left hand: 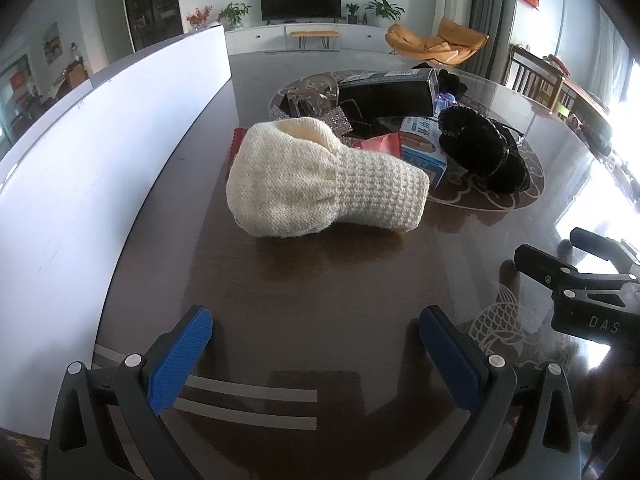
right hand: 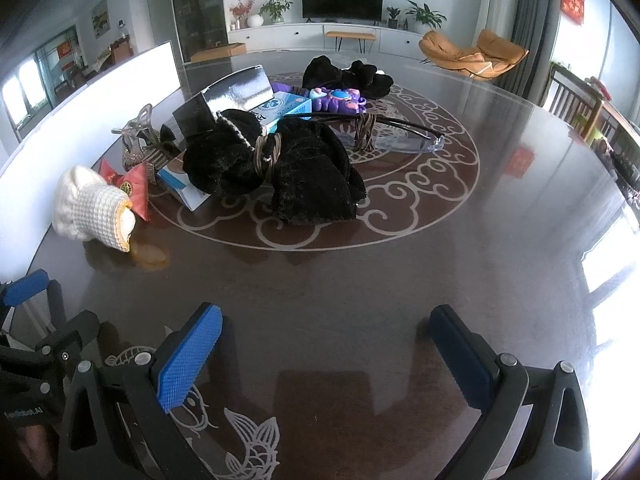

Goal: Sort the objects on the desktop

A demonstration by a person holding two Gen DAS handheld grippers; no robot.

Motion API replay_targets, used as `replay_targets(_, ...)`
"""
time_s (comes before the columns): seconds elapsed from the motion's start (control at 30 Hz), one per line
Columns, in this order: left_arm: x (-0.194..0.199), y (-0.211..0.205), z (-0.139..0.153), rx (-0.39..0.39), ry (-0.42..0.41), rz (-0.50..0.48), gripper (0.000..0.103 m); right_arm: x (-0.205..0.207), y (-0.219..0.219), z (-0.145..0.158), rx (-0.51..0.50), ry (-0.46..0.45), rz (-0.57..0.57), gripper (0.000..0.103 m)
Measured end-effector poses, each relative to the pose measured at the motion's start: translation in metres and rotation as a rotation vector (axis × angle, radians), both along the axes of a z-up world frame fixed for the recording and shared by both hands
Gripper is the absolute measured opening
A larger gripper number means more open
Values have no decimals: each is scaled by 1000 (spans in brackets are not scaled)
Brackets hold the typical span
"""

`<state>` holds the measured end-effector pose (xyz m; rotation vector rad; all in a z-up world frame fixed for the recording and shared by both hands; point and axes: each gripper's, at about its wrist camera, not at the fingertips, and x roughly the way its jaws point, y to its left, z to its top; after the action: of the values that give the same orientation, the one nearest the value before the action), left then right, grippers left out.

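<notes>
A cream knitted hat point(left hand: 316, 178) lies on the dark table just ahead of my left gripper point(left hand: 316, 324), which is open and holds nothing. The same hat point(right hand: 94, 206) shows at the left in the right wrist view. Behind it is a pile: a black fuzzy item point(right hand: 280, 168), a black box point(left hand: 390, 92), a blue-and-white box point(left hand: 424, 148), a red packet point(right hand: 134, 188), a purple toy point(right hand: 338, 100), glasses point(right hand: 404, 134). My right gripper point(right hand: 326, 326) hangs open over bare table, well short of the pile.
A long white board point(left hand: 80, 184) stands along the table's left side. The glossy table point(right hand: 460, 272) has a round ornamental pattern and fish motifs near the front. A room with a TV, plants and orange chairs lies beyond.
</notes>
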<state>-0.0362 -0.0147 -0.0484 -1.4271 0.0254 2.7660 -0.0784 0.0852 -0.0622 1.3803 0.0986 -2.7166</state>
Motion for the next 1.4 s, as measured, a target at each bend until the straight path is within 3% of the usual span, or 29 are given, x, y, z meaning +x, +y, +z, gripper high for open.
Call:
replay_targets(0.3, 8, -2, -3, 4, 13, 13, 103, 0, 0, 0, 0, 1, -1, 103)
replay_targets(0.67, -1, -6, -1, 3, -37, 25, 103, 0, 0, 0, 0, 1, -2, 103)
replay_targets(1.4, 4, -5, -6, 3, 37, 73, 103, 2, -1, 2, 2, 3, -4, 103)
